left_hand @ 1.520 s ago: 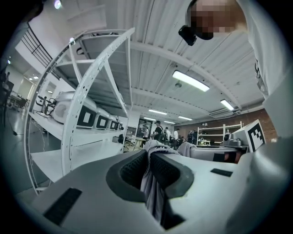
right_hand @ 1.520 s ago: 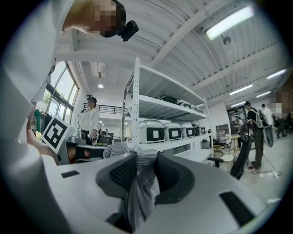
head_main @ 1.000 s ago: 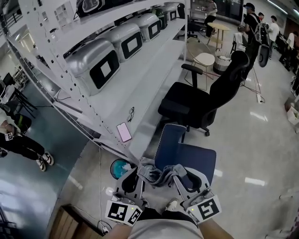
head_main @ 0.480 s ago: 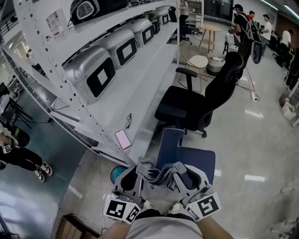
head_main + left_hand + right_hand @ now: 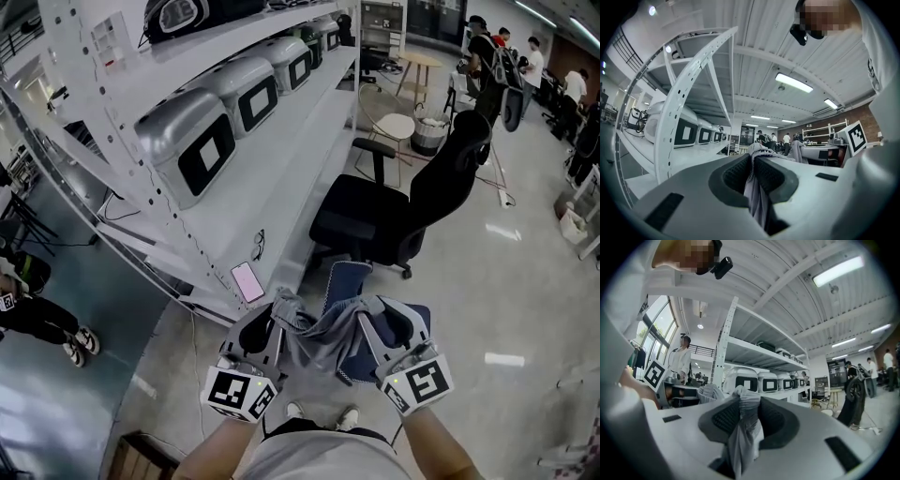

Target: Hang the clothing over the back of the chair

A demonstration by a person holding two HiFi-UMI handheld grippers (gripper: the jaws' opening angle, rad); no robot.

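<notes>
**Grey garment held spread above the blue chair**

We hold the grey garment (image 5: 319, 339) by two bunched edges, one in each gripper. The left gripper (image 5: 269, 328) has its jaws closed on a fold of the fabric. In the left gripper view the cloth is pinched between the dark pads and trails down from them. The right gripper (image 5: 384, 330) does the same, its jaws narrow and clamped on a thicker wad of cloth. Gripping at two points set apart spreads the garment into a sheet rather than a lump, which we judge a drape over a chair back needs. Both grippers point about level, so the cloth falls free below the jaws.

The garment hangs in the air in front of us, above the blue chair (image 5: 349, 277), whose backrest shows just beyond the cloth. As far as we can tell it does not yet rest on the backrest. A black office chair (image 5: 394, 211) stands farther off, beside the white shelf (image 5: 291, 159). The blue chair is nearer, so we take it as the target — the cloth must go forward over its top edge, then down on both sides.
</notes>
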